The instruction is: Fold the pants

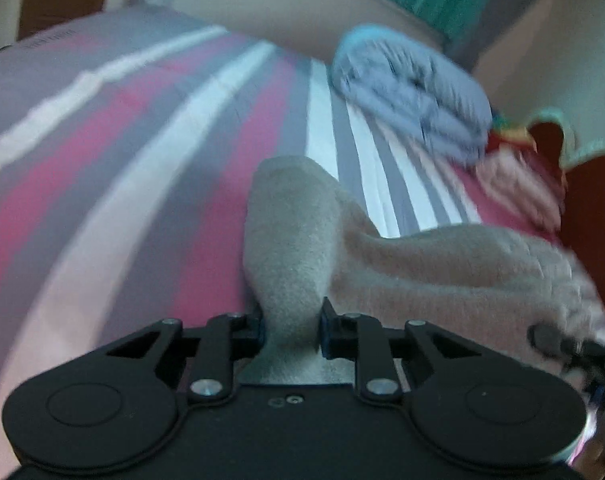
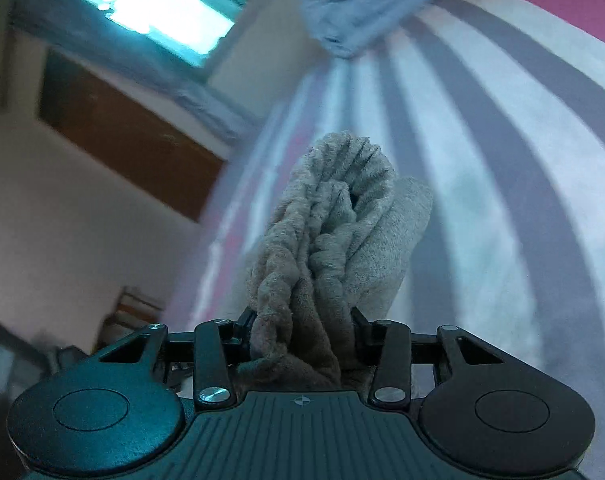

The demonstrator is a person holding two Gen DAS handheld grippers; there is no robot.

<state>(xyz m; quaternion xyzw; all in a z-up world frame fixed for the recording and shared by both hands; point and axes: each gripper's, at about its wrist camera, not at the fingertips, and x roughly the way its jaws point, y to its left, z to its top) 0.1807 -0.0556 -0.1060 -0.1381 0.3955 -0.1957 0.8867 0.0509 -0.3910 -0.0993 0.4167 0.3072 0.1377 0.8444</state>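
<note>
On the striped bedspread (image 1: 142, 152), both grippers have the grey pants (image 1: 298, 248) pinched and raised off the cover. Left gripper (image 1: 292, 330): jaws nearly shut, clamping a thin single fold of the fabric. Right gripper (image 2: 302, 338): jaws part-way closed on a thick gathered bunch, looks like the ribbed waistband, several layers stacked between the pads.

Risks as I see them:
- Right grip is bulky and uneven. Outer layers could slide out under tension, leaving one layer held and the fold crooked.
- Left grip is on a thin edge close to the tips. A sharp pull apart could strip it free.
- Pants run from the left jaws off toward the right gripper, rest still draped on the bed. If the hands move unevenly the cloth twists and the legs won't stack.
- Folded blue-grey garment (image 1: 414, 100) lies toward the far edge of the bed, near the lift path. A wide swing could drag the pants over it and upset it.
- Frames are motion-blurred, so contact detail is uncertain.
</note>
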